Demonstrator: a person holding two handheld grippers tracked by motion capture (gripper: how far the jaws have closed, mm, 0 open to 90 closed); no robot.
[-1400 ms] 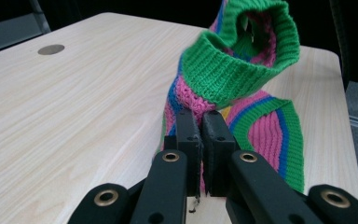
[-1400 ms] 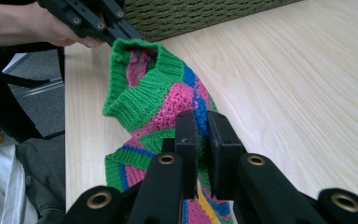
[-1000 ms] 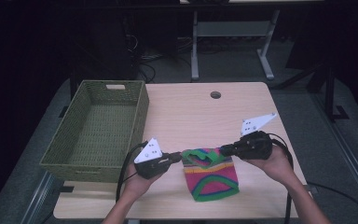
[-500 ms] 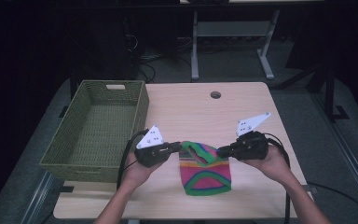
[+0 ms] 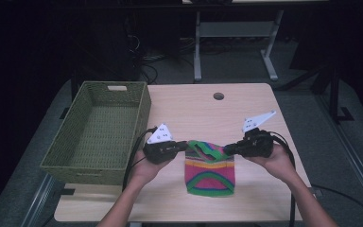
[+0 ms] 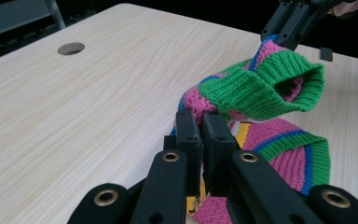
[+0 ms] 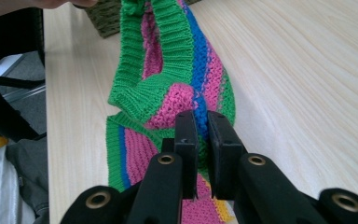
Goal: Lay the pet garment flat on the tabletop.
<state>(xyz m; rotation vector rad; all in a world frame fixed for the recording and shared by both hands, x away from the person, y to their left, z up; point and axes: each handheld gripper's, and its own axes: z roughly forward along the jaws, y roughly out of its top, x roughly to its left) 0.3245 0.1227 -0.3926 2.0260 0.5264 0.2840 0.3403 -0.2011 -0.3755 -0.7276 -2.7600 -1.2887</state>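
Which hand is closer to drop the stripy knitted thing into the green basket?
Left, probably. The left gripper pinches the knitted piece at its corner on the basket's side, next to it. The right gripper clamps the far corner, across the cloth.

Black tongs (image 5: 187,145), brass rivets, grey three-cornered plates, black cables.

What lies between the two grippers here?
In the high view, the striped knitted cloth spans between the left gripper and right gripper, each clamped on an upper corner.

One knitted striped cloth (image 5: 210,172), one green woven basket (image 5: 99,132), two grippers, one table (image 5: 194,113)
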